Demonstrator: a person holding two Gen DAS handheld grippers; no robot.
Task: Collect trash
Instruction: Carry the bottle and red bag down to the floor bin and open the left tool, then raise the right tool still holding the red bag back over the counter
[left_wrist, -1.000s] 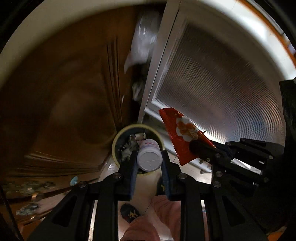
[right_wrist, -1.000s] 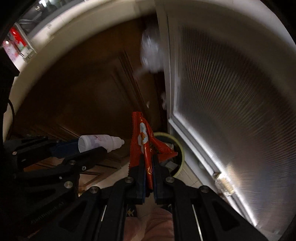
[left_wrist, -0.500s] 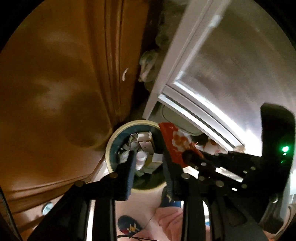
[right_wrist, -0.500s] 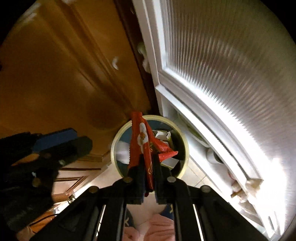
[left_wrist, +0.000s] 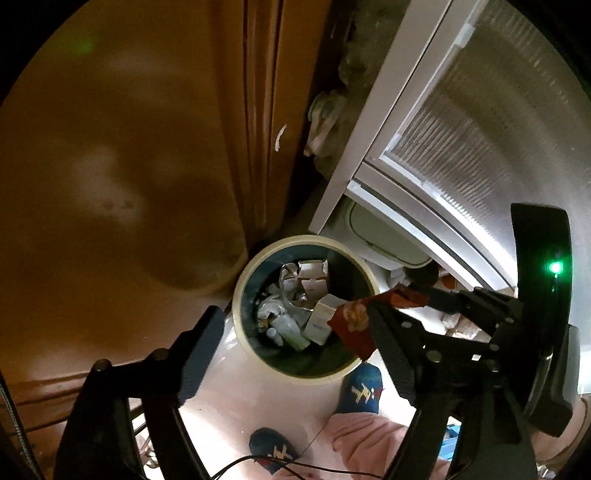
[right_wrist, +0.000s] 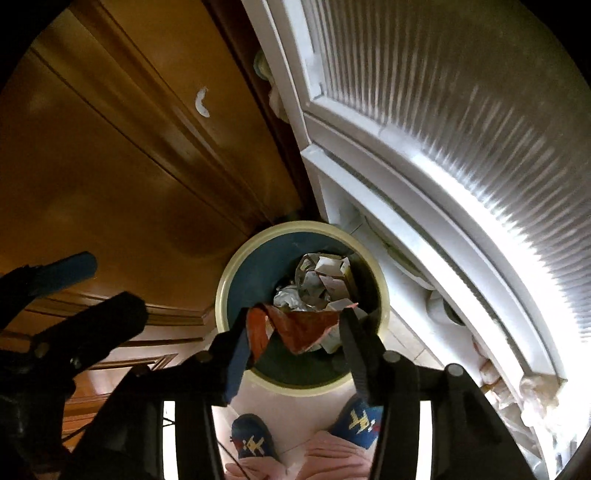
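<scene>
Hovering over the round cream-rimmed, dark-lined trash bin (right_wrist: 384, 291), the right gripper (right_wrist: 295, 334), jaws just spreading, loosely spans the crumpled red wrapper (right_wrist: 303, 328), while the left gripper (left_wrist: 295, 328), also just opening, gapes empty between brown door (left_wrist: 129, 166) and white frame (left_wrist: 373, 136).

1. A home, in a corner by a doorway.
2. A brown panelled wooden door (right_wrist: 122, 155) stands beside a white-framed door with ribbed frosted glass (right_wrist: 461, 122).
3. A round bin (right_wrist: 227, 291) with a cream rim stands on a pale tiled floor (right_wrist: 295, 410) where the two doors meet, filled with crumpled paper and small cartons.
4. Blue patterned slippers (right_wrist: 253, 437) and pink trouser legs (right_wrist: 332, 458) of a person show at the bottom edge.
</scene>
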